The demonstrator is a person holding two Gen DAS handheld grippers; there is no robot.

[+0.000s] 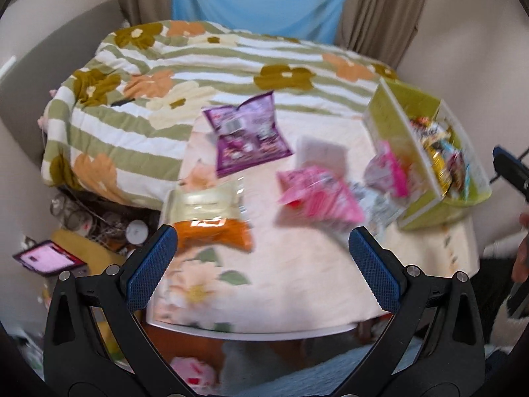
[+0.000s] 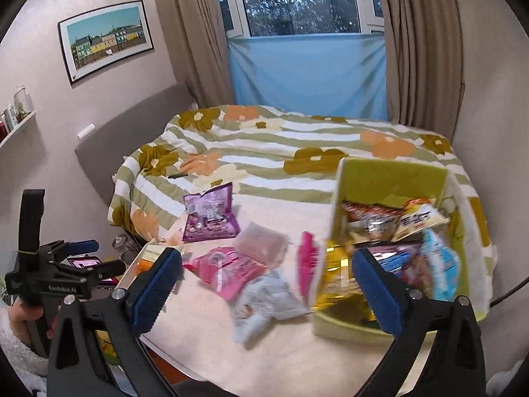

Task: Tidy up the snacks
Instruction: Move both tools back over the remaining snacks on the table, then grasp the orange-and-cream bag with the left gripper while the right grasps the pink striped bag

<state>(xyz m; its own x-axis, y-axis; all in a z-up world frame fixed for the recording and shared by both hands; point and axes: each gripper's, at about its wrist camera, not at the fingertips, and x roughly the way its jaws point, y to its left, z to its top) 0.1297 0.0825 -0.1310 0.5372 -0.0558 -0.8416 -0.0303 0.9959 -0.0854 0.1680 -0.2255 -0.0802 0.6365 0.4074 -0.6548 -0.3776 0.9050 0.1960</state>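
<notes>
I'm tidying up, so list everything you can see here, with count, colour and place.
Green bin: one, right end of table, full of snack packets.
Purple packet: one, table's far edge.
Pink packets: at least two, mid-table; one against the bin.
Pale blue-white packet: one, beside the bin.
Clear packet: one, behind the pink one.
Cream packet: one, left edge.
Orange packet: one, in front of the cream one.
Bed: striped floral cover, behind table.
Framed picture: one, wall.
Left claw: open, empty.
Right claw: open, empty.
</notes>
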